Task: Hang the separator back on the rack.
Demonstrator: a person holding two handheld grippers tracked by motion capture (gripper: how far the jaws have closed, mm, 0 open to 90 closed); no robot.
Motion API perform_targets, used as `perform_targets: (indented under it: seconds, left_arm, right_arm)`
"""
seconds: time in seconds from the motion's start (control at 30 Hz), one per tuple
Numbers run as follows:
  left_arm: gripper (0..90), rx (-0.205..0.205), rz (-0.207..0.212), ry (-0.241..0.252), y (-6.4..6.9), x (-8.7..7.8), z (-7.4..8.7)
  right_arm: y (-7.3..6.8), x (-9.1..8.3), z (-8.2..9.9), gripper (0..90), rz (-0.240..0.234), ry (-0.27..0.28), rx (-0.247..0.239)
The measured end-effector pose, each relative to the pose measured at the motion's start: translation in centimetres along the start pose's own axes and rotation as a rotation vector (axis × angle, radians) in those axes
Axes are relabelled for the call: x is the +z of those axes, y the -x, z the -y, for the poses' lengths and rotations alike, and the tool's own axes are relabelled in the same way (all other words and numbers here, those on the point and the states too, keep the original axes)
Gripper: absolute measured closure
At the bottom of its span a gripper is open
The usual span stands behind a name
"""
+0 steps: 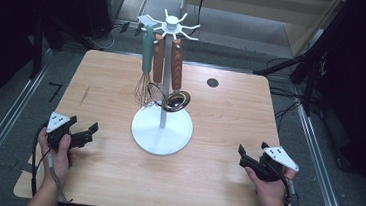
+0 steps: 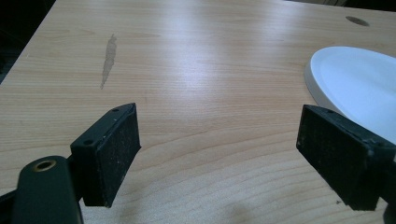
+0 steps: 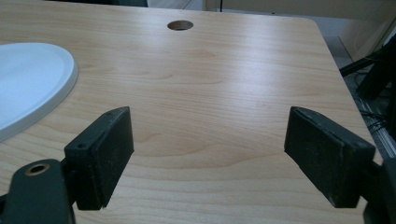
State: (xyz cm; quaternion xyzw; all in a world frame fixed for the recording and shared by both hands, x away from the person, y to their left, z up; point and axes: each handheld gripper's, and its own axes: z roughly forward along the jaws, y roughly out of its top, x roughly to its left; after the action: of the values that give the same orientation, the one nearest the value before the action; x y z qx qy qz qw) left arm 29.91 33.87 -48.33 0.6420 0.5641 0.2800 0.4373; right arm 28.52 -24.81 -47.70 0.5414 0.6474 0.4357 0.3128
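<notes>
A white utensil stand [image 1: 162, 126] with a round base rises from the middle of the wooden table [image 1: 220, 111]. From its top hooks hang a whisk with a teal handle [image 1: 147, 54] and two wooden-handled utensils [image 1: 176, 65], one ending in a metal bowl [image 1: 177, 100]. My left gripper [image 1: 87, 134] rests low at the table's left, open, nothing between its jaws [image 2: 217, 154]. My right gripper [image 1: 246, 158] sits at the table's right front, also open and empty [image 3: 208, 154]. The stand's white base [image 2: 359, 88] edges into the left gripper view and shows as the base [image 3: 28, 84] at the left of the right gripper view.
A round cable hole [image 1: 213, 82] lies in the table's far right part, the same hole [image 3: 180, 25] ahead of the right gripper. A pale scuff mark [image 2: 109, 58] marks the wood ahead of the left gripper. Dark stands and cables [image 1: 305, 63] crowd the floor around the table.
</notes>
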Motion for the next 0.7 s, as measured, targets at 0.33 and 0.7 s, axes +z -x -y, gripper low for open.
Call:
perform_targets:
  seconds: [0.33,0.7]
  left_arm:
    - [13.8,-0.001,0.0,0.001,0.0,0.0,0.0]
    - [13.8,-0.003,0.0,-0.003,0.0,0.0,0.0]
  right_arm:
    - [1.8,-0.1,0.7,16.4,0.034,-0.011,0.022]
    - [2.7,0.4,1.5,16.4,0.058,-0.038,0.04]
